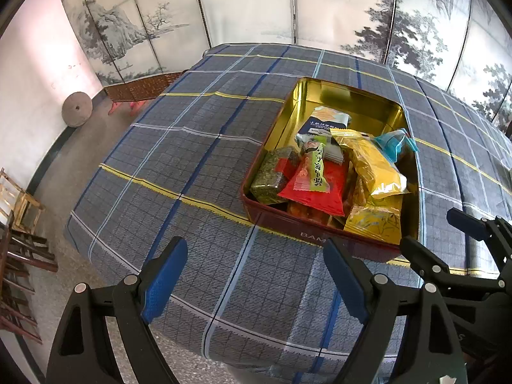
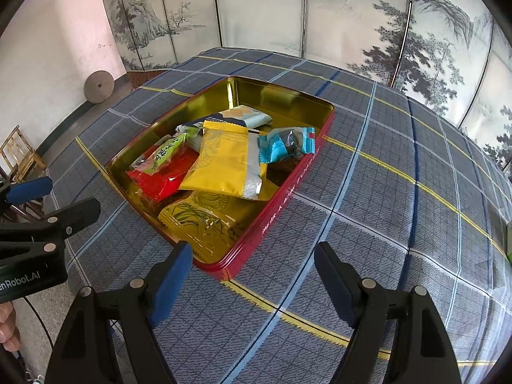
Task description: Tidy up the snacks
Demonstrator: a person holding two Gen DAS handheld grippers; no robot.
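Observation:
A red tin box with a gold inside (image 1: 326, 96) (image 2: 281, 204) sits on the checked tablecloth and holds several snack packets: a red one (image 1: 315, 192) (image 2: 166, 176), a green one (image 1: 316, 166) (image 2: 163, 156), a yellow one (image 1: 374, 166) (image 2: 224, 166), a blue one (image 1: 395, 144) (image 2: 288, 147) and a gold one (image 1: 374, 220) (image 2: 201, 220). My left gripper (image 1: 254, 272) is open and empty, just short of the box's near left corner. My right gripper (image 2: 252, 275) is open and empty, above the box's near corner. Each gripper shows in the other's view.
The blue-grey checked tablecloth (image 1: 192, 166) (image 2: 384, 211) covers the table. A painted folding screen (image 1: 249, 3) stands behind. Wooden stools (image 1: 22, 211) and a round stone (image 1: 76, 108) are on the floor to the left.

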